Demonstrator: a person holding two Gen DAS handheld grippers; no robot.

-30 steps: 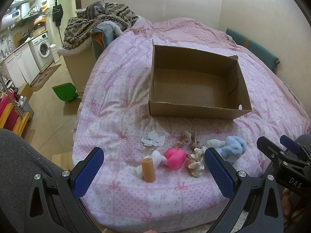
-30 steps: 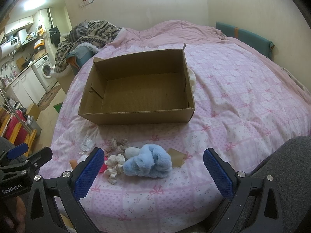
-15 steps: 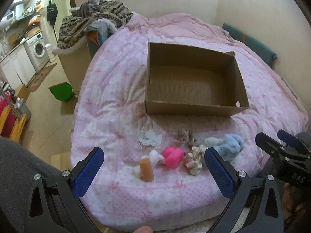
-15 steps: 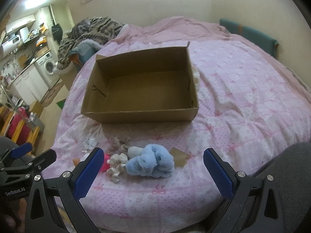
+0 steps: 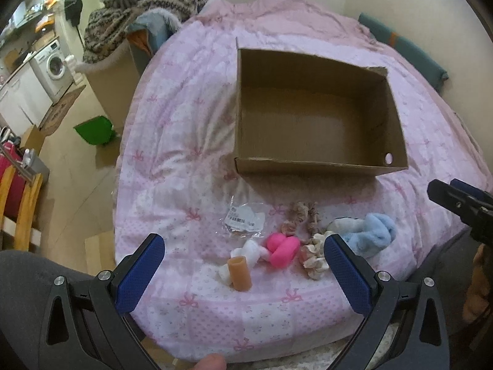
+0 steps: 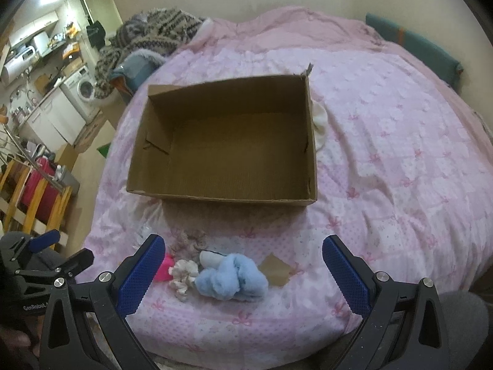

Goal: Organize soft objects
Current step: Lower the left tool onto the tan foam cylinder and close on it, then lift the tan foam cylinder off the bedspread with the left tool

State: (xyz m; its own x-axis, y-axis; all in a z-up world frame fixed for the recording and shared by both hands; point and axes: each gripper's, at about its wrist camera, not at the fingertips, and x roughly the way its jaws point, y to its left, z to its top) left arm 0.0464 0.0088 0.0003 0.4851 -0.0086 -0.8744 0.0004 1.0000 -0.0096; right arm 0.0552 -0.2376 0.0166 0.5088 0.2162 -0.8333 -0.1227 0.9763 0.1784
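Note:
An empty cardboard box [image 5: 314, 166] [image 6: 222, 199] lies open on the pink bedspread. In front of it, near the bed's front edge, sit a fluffy blue roll [image 5: 369, 239] [image 6: 231, 280], a pink soft lump [image 5: 282, 249] [image 6: 163, 266], a cream scrunchie [image 5: 314, 257] [image 6: 183, 276], a brownish scrunchie [image 5: 303, 212] [image 6: 191, 239], a white fluffy piece [image 5: 251, 251] and an upright tan cylinder [image 5: 240, 273]. My left gripper [image 5: 243, 274] hangs open over the cylinder and pink lump. Above the blue roll my right gripper [image 6: 243, 274] is open too. Neither holds anything.
A clear plastic bag with a label [image 5: 243, 219] lies left of the scrunchies, and a brown card scrap [image 6: 275, 269] right of the blue roll. A white soft thing [image 6: 320, 120] peeks out behind the box. Left of the bed: a green dustpan [image 5: 94, 129], a blanket-covered chair [image 5: 138, 15].
Both grippers have risen and tilted down, so the box interior and the row of soft things show from higher up. Nothing on the bed has moved.

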